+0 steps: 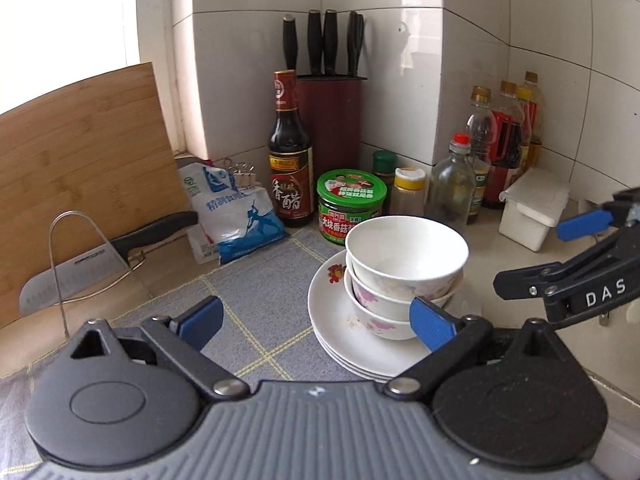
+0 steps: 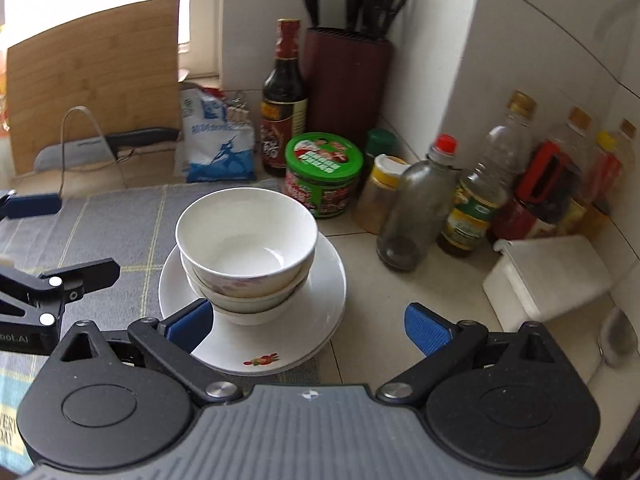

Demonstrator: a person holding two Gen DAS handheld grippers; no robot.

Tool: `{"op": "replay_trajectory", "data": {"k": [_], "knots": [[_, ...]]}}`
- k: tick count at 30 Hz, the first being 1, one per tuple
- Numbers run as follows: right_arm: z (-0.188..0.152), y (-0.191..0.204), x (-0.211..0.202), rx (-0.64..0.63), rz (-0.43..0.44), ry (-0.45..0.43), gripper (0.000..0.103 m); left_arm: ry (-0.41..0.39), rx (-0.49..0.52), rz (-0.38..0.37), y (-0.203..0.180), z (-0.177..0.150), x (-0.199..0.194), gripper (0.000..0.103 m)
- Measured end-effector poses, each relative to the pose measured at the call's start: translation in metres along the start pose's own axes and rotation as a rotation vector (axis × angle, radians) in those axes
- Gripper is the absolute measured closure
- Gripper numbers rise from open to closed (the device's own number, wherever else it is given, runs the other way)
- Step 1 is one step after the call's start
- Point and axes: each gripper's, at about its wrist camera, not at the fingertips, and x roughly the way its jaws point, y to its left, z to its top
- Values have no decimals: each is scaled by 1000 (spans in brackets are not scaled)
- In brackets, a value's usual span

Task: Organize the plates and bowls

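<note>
bowls [image 2: 246, 256]: three nested, mouths up, on plates [image 2: 320, 320] at mat [image 2: 120, 220] edge on worktop [image 2: 400, 280] | left tool [image 1: 316, 322]: wide open, empty | right tool [image 2: 308, 326]: wide open, empty, beside stack

The left gripper [image 1: 316, 322] had a grey ribbed body with two round black discs on top. Black arms ran out from shiny silver bolts. Each arm ended in a blue pad [image 1: 430, 322] with a bumpy face. A small white mark sat in the middle of the grey part. A three-sided hole was cut in each black side piece.

The right gripper [image 2: 308, 322] looked the same: grey ribs, black discs, silver bolts, blue pads [image 2: 426, 326]. Seen from the left camera, its black side showed white letters "DAS" and small screws. From the right camera, the left one's side showed white letters ending in "ot.AI".
</note>
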Motion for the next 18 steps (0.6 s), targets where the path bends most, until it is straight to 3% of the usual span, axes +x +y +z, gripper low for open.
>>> {"op": "replay_trajectory", "data": {"k": [3,7,18], "knots": [[-11,6,-22,89,-43,-29,0,20,-6,51,0,0,-14,4],[-19,18,-40,87,-113,-58,0,13,-9,75,2,-3,-31,1],[-21,25,-58,129,-128,-104,0,2,-19,101,2,1,-43,1]]}}
